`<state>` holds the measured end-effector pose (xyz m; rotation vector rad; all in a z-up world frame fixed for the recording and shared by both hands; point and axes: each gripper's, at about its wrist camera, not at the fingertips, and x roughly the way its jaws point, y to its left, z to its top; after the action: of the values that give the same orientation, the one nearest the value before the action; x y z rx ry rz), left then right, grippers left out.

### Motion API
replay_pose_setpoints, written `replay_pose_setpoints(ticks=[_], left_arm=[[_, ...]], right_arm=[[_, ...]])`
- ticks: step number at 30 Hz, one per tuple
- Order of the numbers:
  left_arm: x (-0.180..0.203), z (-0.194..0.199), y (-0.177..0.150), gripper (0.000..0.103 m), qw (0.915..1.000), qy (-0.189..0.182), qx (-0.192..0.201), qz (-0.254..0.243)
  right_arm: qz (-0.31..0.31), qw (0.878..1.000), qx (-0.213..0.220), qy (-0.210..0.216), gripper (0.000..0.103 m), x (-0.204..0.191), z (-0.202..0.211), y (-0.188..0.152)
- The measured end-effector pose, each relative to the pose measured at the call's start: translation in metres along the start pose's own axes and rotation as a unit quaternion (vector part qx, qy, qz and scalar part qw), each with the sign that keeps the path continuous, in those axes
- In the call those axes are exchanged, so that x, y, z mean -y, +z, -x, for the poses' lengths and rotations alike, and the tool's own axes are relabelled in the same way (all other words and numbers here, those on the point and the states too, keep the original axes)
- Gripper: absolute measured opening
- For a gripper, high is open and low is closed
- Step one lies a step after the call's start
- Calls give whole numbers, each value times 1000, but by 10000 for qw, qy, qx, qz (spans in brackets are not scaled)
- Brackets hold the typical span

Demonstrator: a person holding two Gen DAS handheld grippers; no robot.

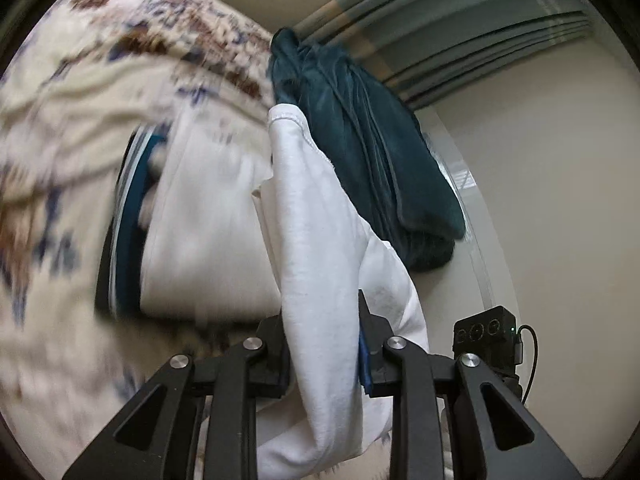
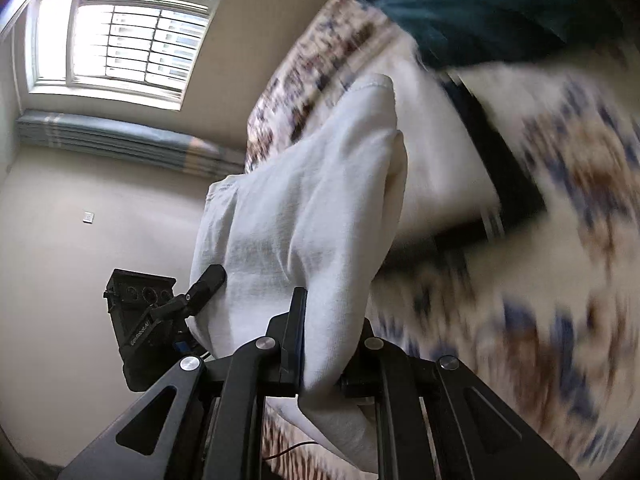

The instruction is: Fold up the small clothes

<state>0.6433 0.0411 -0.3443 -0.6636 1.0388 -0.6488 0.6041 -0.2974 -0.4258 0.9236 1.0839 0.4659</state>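
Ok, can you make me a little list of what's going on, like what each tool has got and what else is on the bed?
left tool: shut on the white garment
right tool: shut on the same white garment
white garment: lifted, hanging between the two tools
teal garment: bunched up beyond the white one
bedspread: cream with brown and blue flowers, blurred
folded pile: white cloth on something dark, lying on the bedspread
window: bright, with bars
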Motion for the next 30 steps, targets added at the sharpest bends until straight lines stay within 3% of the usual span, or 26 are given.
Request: replay_pose_setpoints(ticks=[6,10,12,14,16,18,19,20,23,25,27,30], left_arm=[[-36,-61,78,23,9979,622,-161,-53],[-59,-92,87,27,9880,1407,-604,-185],[-59,-95,86,27,9852,1555,-669,-278],[-53,-91,82,33,9837,1652,-614,-341],[-45,-89,81,45,9764,2043,-582,-398],[-35,-83,82,61,9699,2334,-438,-538],[-30,-80,81,79,9658,2488,-389,-621],[-24,-76,80,89,9610,2652,-333,-714],[-5,-66,73,91,9427,3165,-183,-1044],[7,-59,64,91,9267,3540,-108,-1253],[19,-51,53,92,9145,3794,-106,-1403],[34,-41,39,92,9062,3945,-161,-1514]], right_arm=[[159,9995,-128,-247,13,13,-70,102],[144,9963,-430,-726,14,33,-112,122],[186,9943,-533,-907,17,35,-120,122],[249,9894,-440,-1361,33,31,-118,120],[301,9853,-265,-1661,41,23,-109,118],[427,9757,19,-2147,60,12,-93,114],[553,9676,164,-2456,73,2,-84,110],[671,9612,245,-2666,83,-4,-77,107],[1062,9333,386,-3409,102,-26,-63,92],[1188,9166,470,-3789,103,-38,-52,78],[1140,9101,535,-3947,103,-46,-34,63],[1048,9037,692,-4093,103,-60,-11,47]])
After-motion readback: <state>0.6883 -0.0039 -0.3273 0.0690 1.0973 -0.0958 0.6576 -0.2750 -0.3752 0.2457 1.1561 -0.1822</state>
